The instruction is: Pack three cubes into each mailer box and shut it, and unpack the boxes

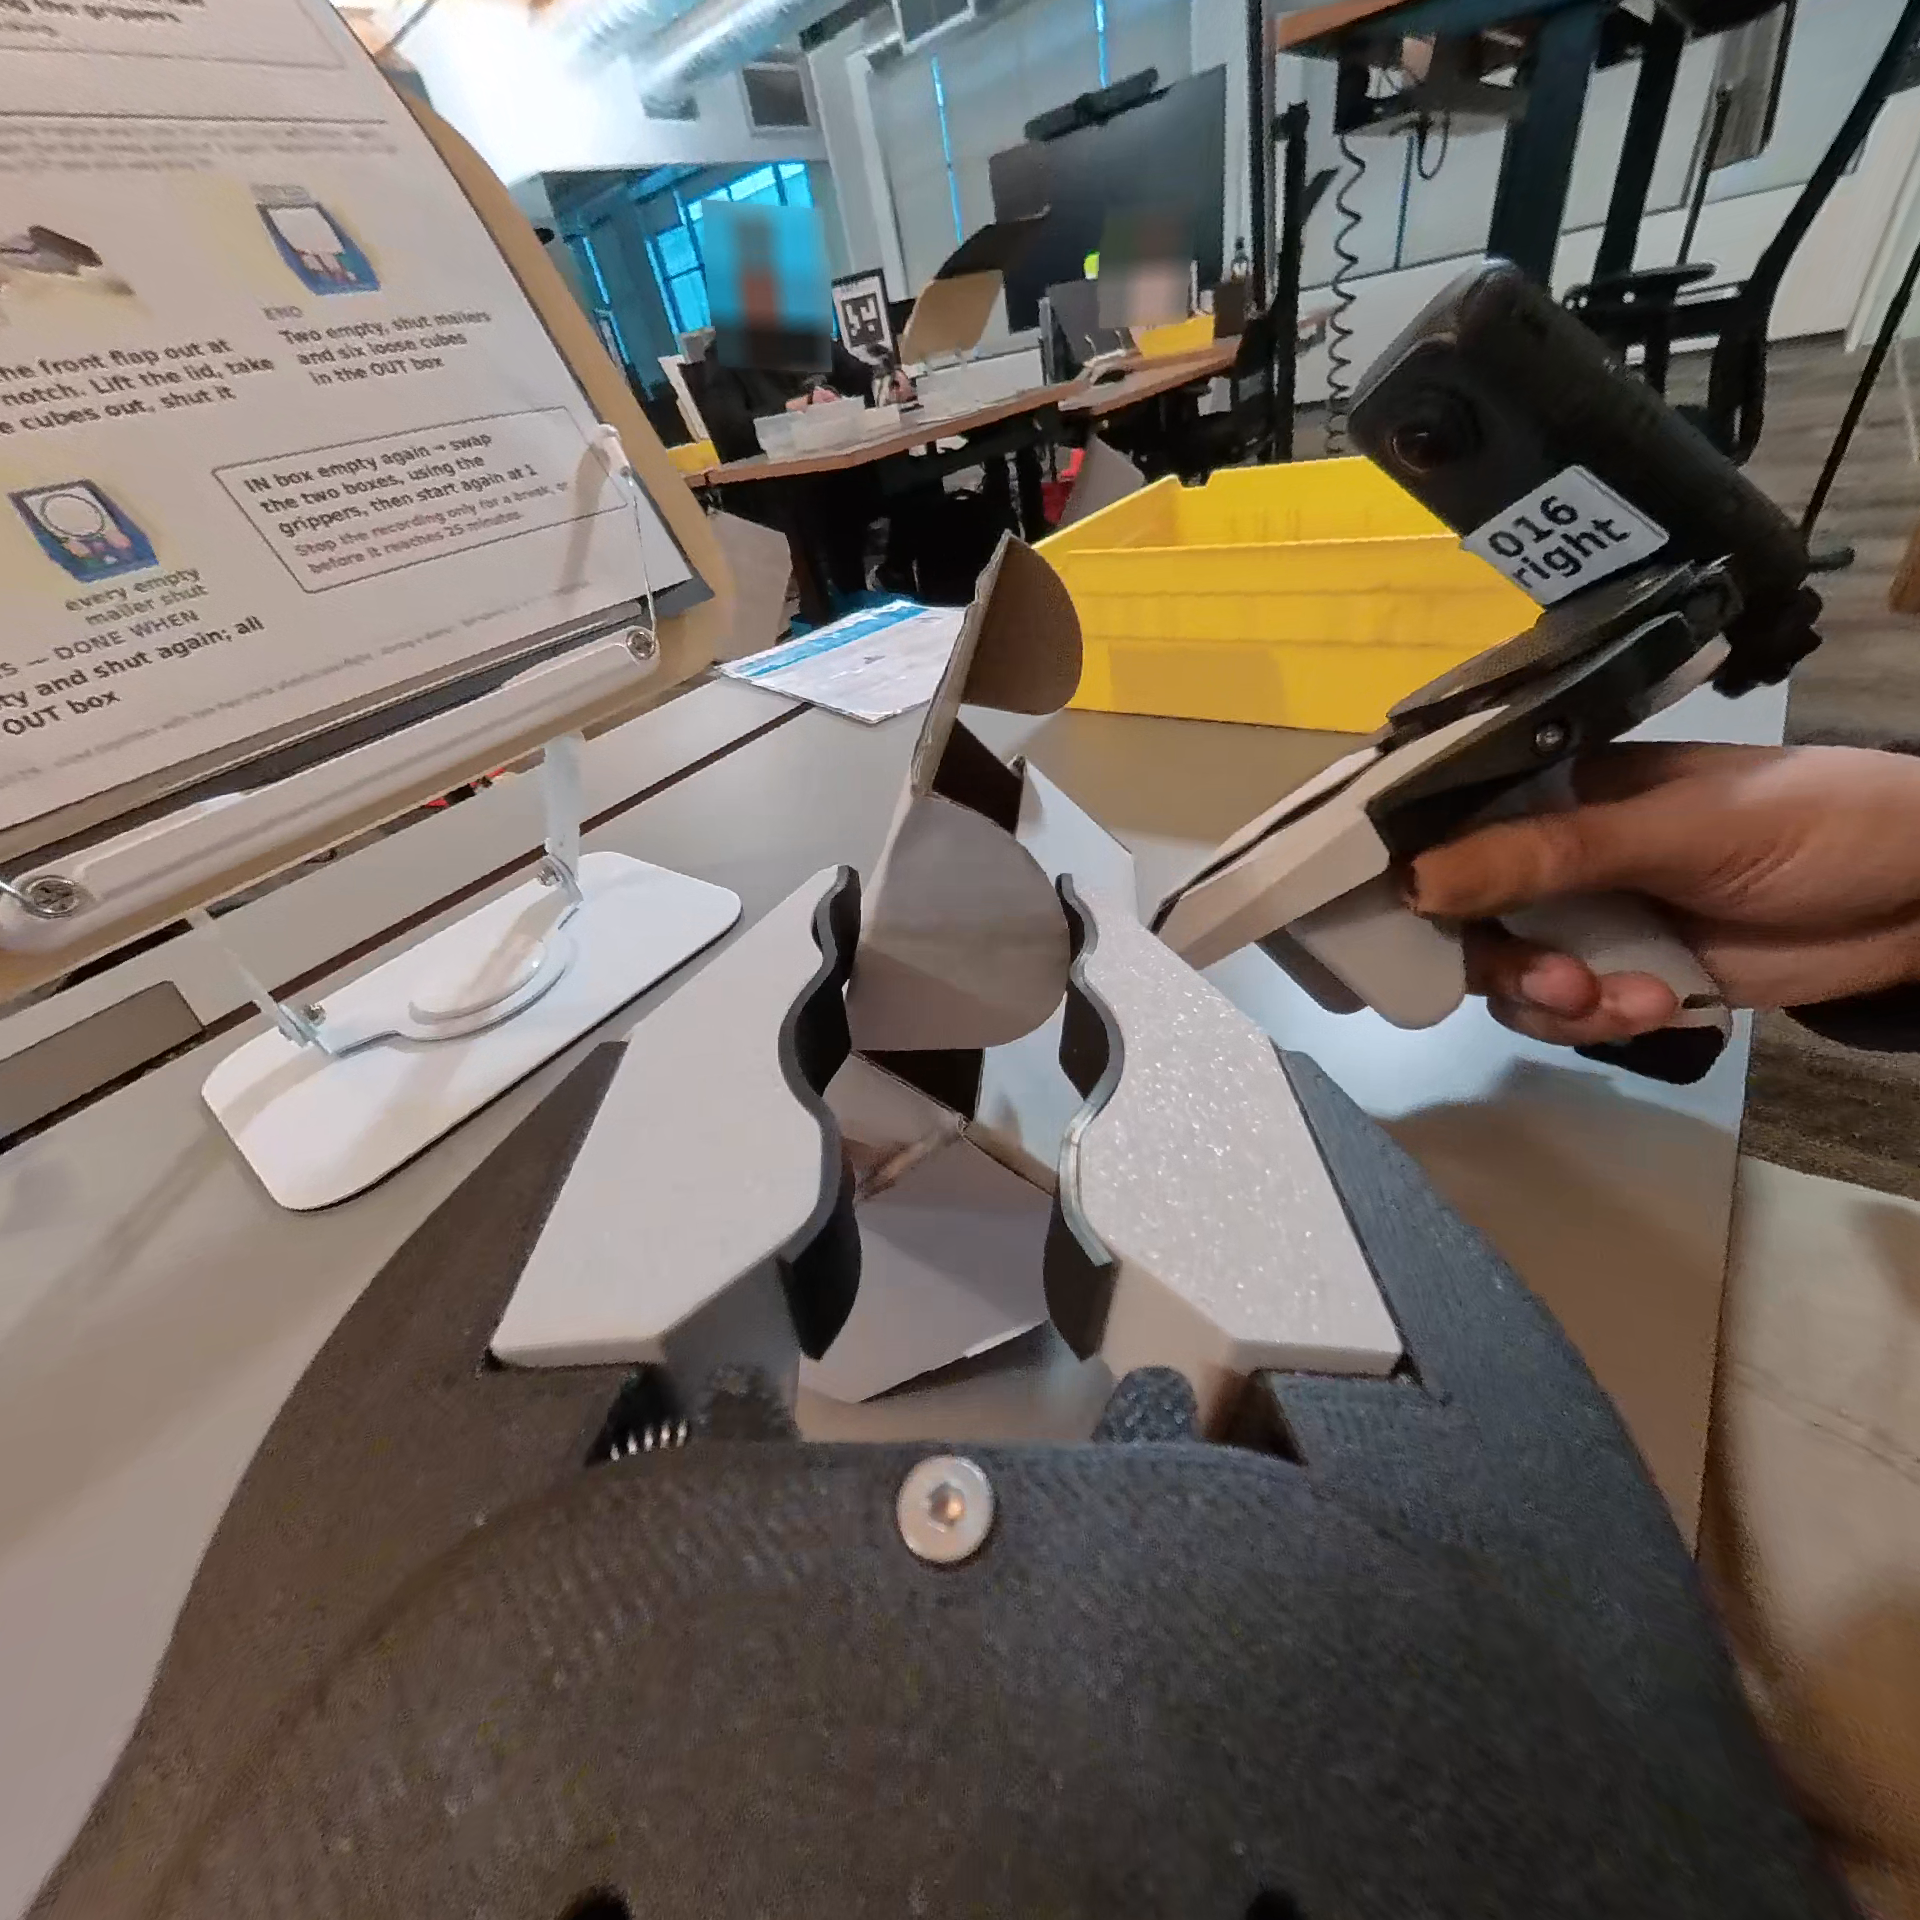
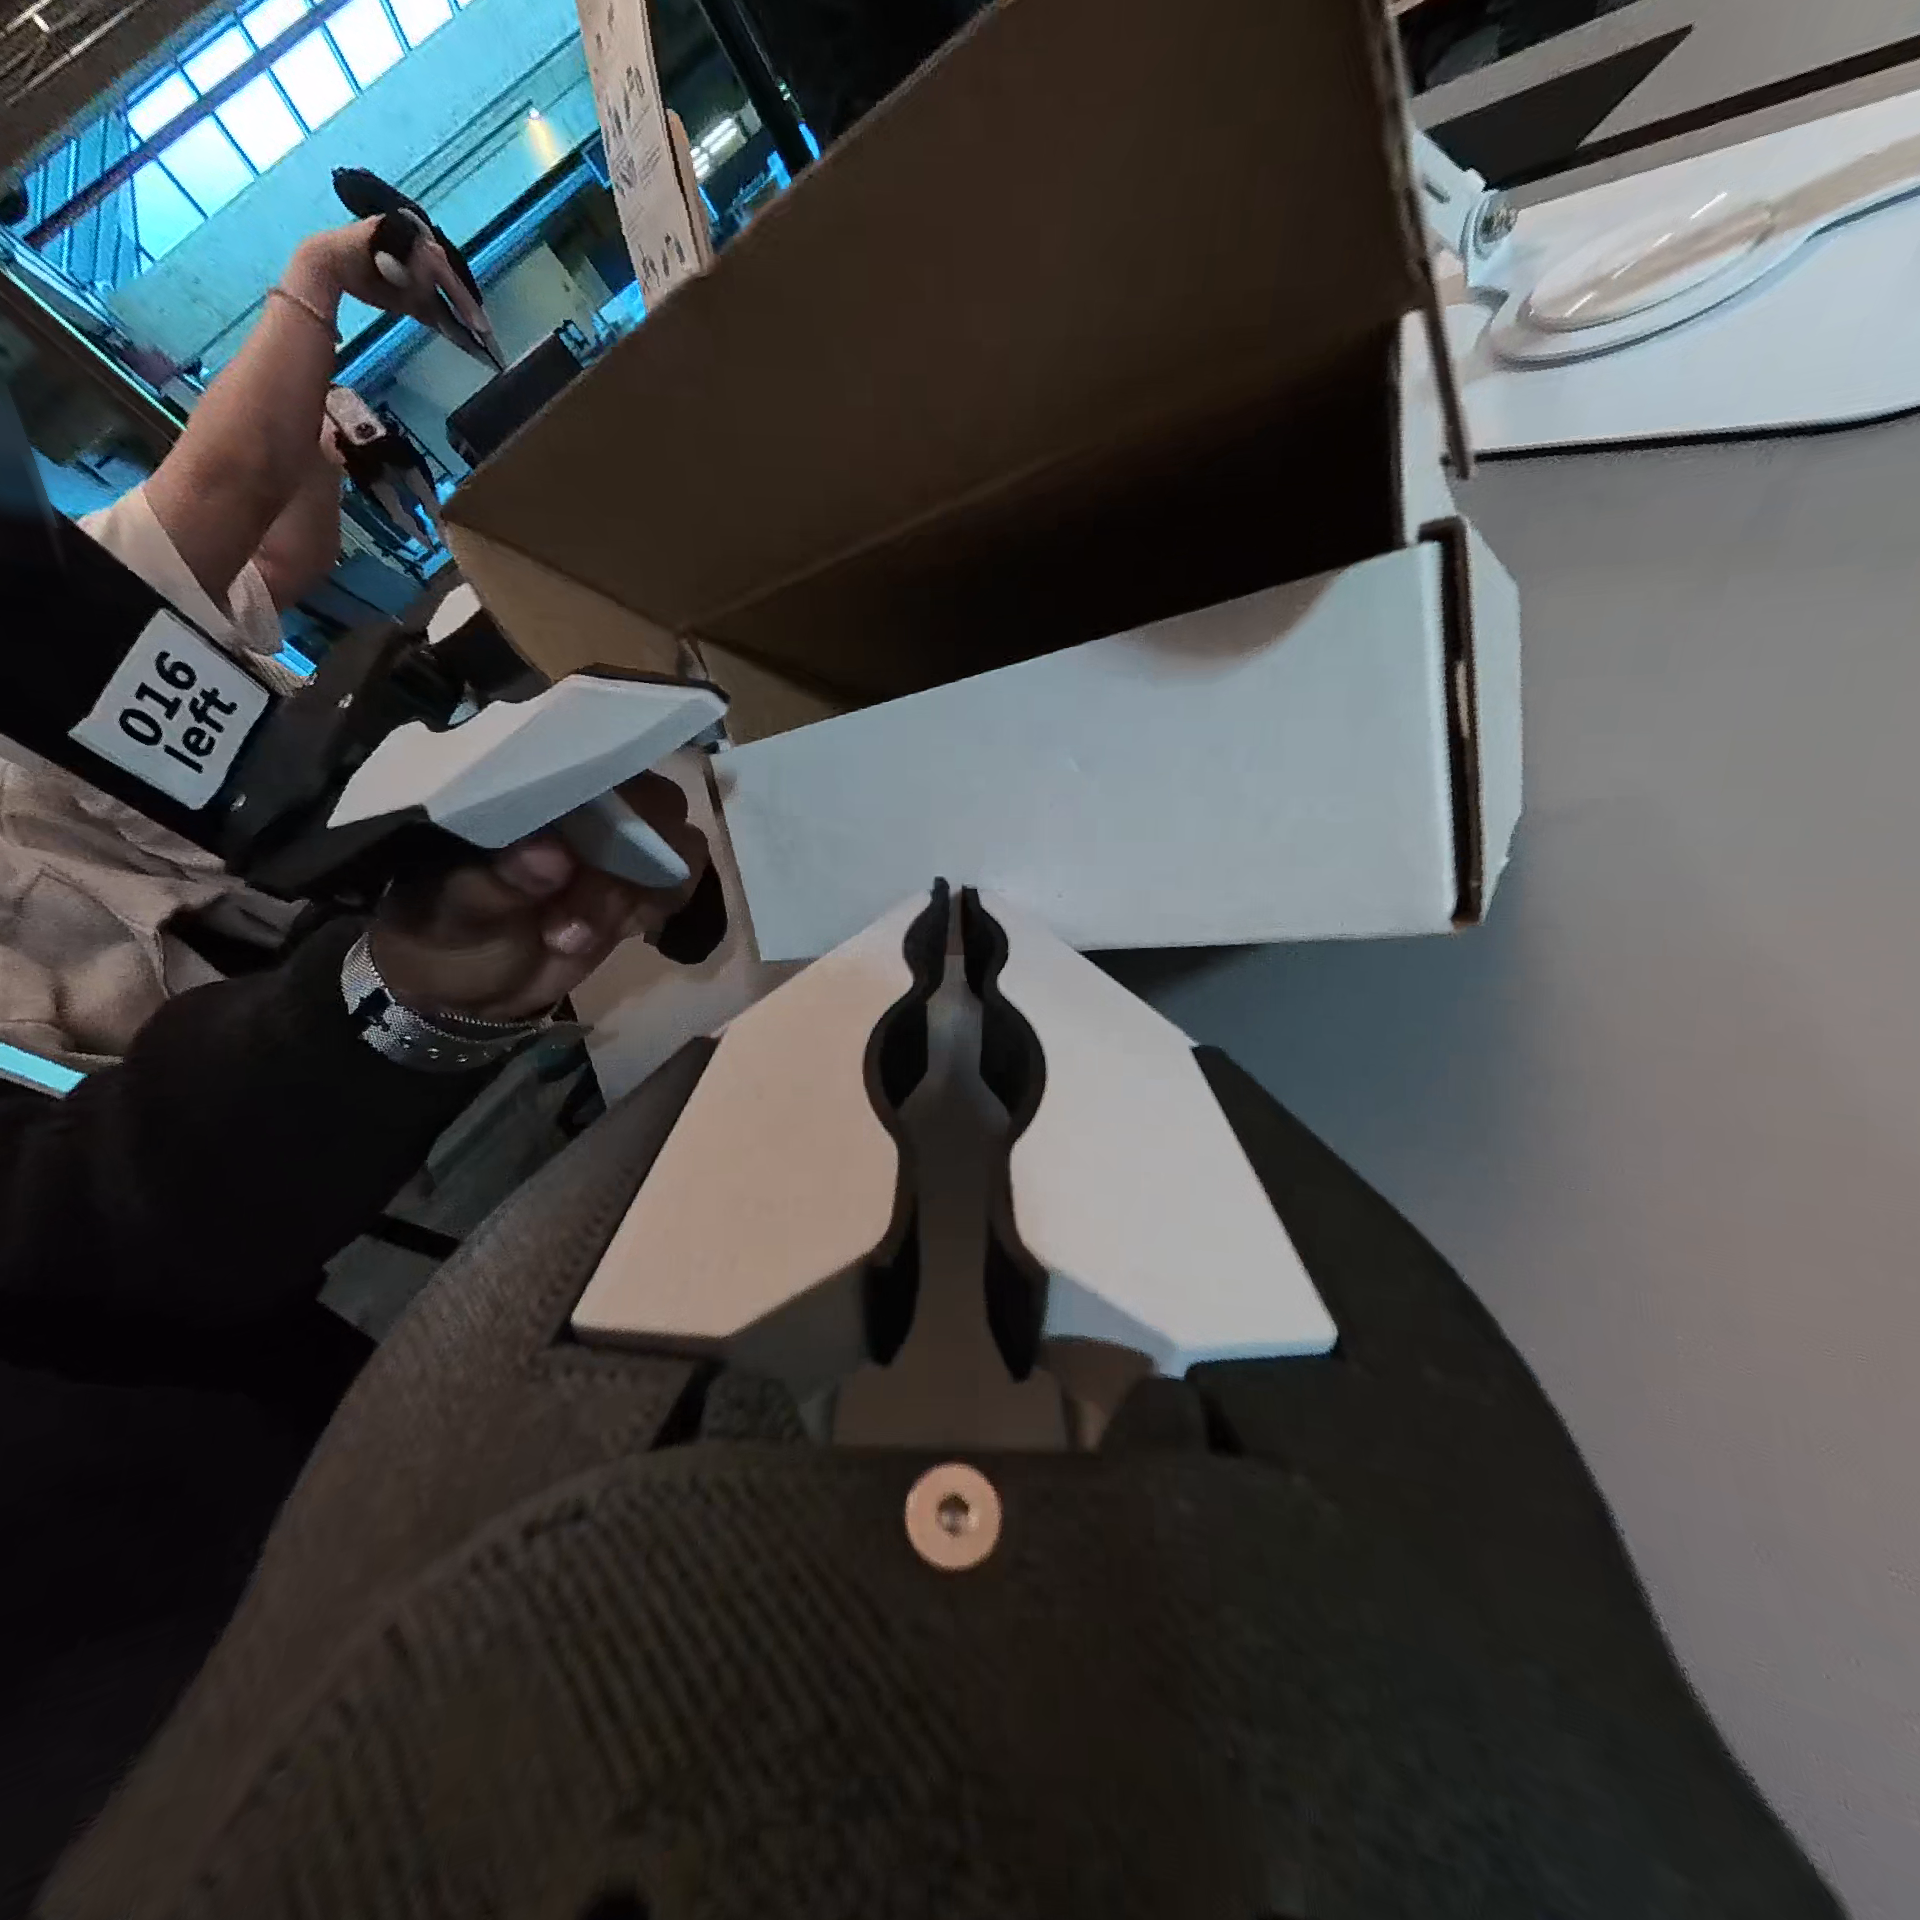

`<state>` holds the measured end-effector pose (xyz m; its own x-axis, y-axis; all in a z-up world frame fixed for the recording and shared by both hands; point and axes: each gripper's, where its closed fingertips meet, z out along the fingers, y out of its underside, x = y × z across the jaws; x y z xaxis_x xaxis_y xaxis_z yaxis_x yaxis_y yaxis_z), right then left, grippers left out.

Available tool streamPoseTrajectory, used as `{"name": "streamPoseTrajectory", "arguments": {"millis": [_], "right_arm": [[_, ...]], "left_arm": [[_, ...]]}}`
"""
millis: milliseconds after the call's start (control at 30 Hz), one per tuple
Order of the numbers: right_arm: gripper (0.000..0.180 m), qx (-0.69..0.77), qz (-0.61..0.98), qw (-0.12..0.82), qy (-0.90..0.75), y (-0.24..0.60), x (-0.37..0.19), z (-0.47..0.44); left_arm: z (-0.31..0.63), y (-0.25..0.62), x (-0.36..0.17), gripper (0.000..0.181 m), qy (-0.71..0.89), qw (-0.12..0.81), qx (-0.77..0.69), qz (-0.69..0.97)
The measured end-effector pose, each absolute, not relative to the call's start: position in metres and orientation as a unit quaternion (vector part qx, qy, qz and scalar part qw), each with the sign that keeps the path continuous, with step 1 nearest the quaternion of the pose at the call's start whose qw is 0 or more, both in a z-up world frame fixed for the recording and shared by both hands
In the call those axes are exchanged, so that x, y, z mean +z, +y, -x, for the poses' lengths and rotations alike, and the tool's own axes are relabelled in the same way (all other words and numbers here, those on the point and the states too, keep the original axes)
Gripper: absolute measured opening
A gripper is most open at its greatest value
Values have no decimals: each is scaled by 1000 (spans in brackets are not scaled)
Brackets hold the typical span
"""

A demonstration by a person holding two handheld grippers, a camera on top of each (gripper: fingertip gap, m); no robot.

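Note:
A white mailer box [image 2: 1091,810] with a brown inside stands on the grey table [image 2: 1683,987], its lid [image 2: 987,312] raised. No cubes show in it. My right gripper [image 2: 951,896] is shut and empty, its tips against the box's white front wall; it also shows in the left wrist view [image 1: 1169,925]. My left gripper [image 1: 961,935] is at the box's left end, its jaws apart with a rounded side flap [image 1: 956,925] standing between them. A second rounded flap [image 1: 1023,634] sticks up behind it. The left gripper also shows in the right wrist view [image 2: 696,717].
A yellow bin [image 1: 1247,603] stands at the far side of the table. An instruction sheet on a stand [image 1: 260,416] with a white base [image 1: 468,1008] is to the left. A printed paper [image 1: 862,655] lies beside the bin. People sit at desks behind. The tips of one gripper are about 6 cm away from the tips of the other.

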<state>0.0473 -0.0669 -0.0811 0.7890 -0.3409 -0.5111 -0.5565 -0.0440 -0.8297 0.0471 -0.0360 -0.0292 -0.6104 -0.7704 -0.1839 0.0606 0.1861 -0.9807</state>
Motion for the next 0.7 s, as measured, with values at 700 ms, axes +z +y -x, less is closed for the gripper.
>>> {"name": "streamPoseTrajectory", "arguments": {"millis": [700], "right_arm": [[38,-258,738,608,140,-72,-45,-50]], "left_arm": [[-31,-57,-31,35,706,372,-576,176]]}}
